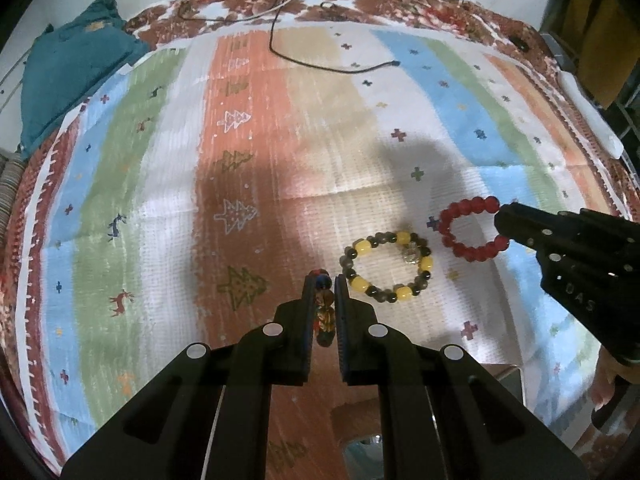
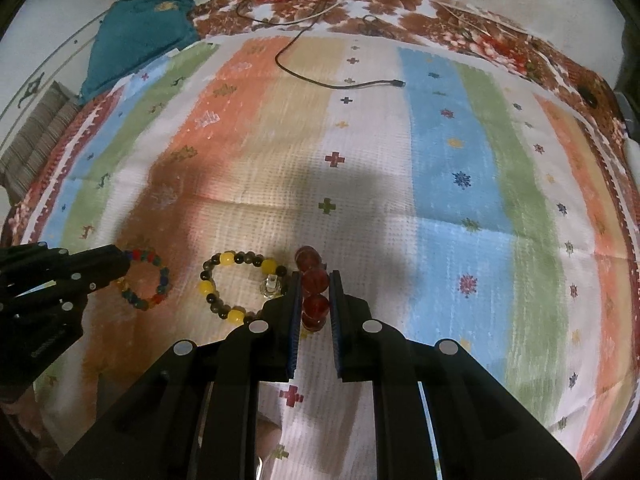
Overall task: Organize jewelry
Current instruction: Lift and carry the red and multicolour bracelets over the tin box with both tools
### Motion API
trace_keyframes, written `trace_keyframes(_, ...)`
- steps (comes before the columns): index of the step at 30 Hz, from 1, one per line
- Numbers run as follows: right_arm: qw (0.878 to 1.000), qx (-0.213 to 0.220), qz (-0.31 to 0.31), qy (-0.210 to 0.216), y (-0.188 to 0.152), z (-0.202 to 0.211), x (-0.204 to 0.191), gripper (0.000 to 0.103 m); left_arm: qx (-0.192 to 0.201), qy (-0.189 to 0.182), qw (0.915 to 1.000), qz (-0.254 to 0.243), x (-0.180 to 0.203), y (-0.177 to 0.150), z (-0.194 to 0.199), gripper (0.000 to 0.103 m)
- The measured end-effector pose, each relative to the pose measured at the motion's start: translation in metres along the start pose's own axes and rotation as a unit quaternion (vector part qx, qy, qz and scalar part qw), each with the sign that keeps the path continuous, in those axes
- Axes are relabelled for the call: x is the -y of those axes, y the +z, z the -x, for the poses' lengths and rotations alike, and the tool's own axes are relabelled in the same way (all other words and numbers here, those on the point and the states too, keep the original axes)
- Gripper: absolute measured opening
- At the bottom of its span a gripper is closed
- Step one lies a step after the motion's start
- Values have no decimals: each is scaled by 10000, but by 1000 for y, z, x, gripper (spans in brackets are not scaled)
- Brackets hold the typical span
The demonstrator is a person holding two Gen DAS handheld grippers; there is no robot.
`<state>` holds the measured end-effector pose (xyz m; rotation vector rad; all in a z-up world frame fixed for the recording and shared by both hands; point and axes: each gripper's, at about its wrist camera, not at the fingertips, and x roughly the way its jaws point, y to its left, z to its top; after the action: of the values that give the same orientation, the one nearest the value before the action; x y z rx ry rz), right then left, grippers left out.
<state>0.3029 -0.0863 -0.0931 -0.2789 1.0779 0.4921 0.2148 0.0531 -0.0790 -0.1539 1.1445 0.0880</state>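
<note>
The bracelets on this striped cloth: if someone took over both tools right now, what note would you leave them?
Left tool: shut on the multicolored bracelet.
Right tool: shut on the red bracelet.
The yellow-and-dark bracelet lies loose on the striped cloth between the other two, untouched by either tool.
Done: both outer bracelets gripped.
Left: place them, then handle the middle one. Where they go cannot be told from these views.
</note>
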Motion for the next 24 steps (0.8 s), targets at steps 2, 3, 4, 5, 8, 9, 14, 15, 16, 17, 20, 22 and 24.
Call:
trace_keyframes(2,10000,23,-11,17,-2,3,-1,14,60,-38,10000,-7,1,-1,6,9)
trace_keyframes(3,10000,42,-17,23,-2,5,-1,14,83,-58,9999,-10,1,-1,9,9)
trace_keyframes(4,10000,58,-23,36,-3,7,-1,14,103,-78,9999,-11,1,-2,11,9)
trace_keyframes(5,9999,78,-37,71,-4,9,-1,14,130,-98,9999,-9,1,-2,14,9)
trace_keyframes(8,9995,140,-145,224,-6,16,1,14,203,-165,9997,14,2,-4,21,9)
trace_keyframes(9,9995,166,-142,214,-6,19,0,14,215,-218,9995,24,2,-5,24,9)
trace_keyframes(14,9993,298,-88,217,-11,32,-5,14,334,-294,9990,44,5,-10,36,9)
trace_keyframes(15,9993,317,-65,206,-12,35,-7,14,365,-315,9988,43,6,-11,39,9)
trace_keyframes(16,9992,338,-39,203,-13,38,-8,14,393,-322,9987,35,6,-12,42,9)
trace_keyframes(17,9992,360,-32,196,-14,40,-9,14,434,-310,9986,20,8,-14,46,9)
trace_keyframes(20,9987,477,-62,186,-18,48,-11,14,505,-271,9984,-9,11,-18,53,9)
trace_keyframes(22,9984,528,-44,212,-21,53,-13,14,546,-276,9981,-20,12,-21,58,9)
trace_keyframes(24,9981,583,-12,214,-24,59,-16,14,593,-275,9978,-55,15,-24,62,9)
